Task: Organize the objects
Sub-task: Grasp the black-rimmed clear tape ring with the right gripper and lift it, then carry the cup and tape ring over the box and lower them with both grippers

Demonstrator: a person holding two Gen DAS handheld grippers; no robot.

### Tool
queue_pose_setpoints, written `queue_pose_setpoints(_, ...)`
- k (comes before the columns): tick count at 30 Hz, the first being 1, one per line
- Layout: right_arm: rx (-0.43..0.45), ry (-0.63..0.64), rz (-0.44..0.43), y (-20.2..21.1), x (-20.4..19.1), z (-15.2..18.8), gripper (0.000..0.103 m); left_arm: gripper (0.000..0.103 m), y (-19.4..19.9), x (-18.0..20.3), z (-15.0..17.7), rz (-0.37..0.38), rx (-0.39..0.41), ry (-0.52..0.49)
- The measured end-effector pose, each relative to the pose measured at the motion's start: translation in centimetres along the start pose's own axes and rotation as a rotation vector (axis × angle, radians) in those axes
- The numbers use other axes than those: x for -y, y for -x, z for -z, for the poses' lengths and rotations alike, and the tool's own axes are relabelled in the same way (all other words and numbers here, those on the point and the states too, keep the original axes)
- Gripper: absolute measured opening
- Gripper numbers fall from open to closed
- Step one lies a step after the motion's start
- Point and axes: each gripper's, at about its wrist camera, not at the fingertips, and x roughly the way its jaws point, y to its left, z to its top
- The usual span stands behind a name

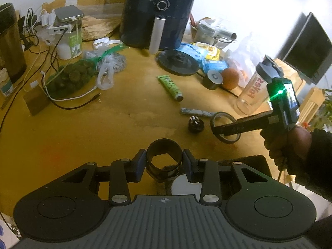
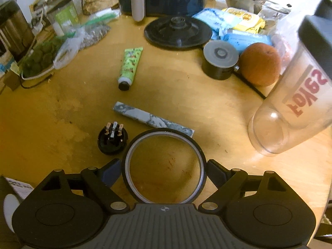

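My left gripper (image 1: 164, 160) is shut on a short black tube (image 1: 164, 155), held just above the wooden table (image 1: 103, 124). To the right in the left wrist view, a hand (image 1: 290, 145) holds my right gripper (image 1: 224, 128). Its pads touch both sides of a wide, thin black ring (image 1: 215, 122), which is tilted. In the right wrist view the ring (image 2: 128, 157) fills the gap of the right gripper (image 2: 164, 168), with the tabletop showing through it. Just beyond lie a black plug with metal prongs (image 2: 112, 138), a marbled grey bar (image 2: 153, 118) and a green tube (image 2: 130, 66).
A clear shaker bottle (image 2: 290, 108) leans at the right, beside an orange (image 2: 259, 66) and a black can with a grey top (image 2: 220, 60). A black round lid (image 2: 178, 33), snack packets and an air fryer (image 1: 161, 14) stand behind. Cables and bagged greens (image 1: 70, 78) crowd the left.
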Motion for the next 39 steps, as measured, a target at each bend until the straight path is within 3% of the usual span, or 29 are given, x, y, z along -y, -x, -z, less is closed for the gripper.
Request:
queue_pose_setpoints(13, 0.11, -0.064, -0.04, 5.9, 2.0, 1.7, 0.089, 0.037, 0.1, 2.2, 0.5, 0.057, -0.011, -0.061)
queue_pose_setpoints(22, 0.171, -0.102, -0.117, 9.5, 2.7, 3.5, 0.089, 0.037, 0.0, 4.2, 1.7, 0.109, -0.035, -0.11)
queue_pose_setpoints(39, 0.197, -0.126, -0.175, 12.2, 4.3, 5.9, 0.089, 0.037, -1.2, 6.9, 4.2, 0.088, -0.104, -0.183)
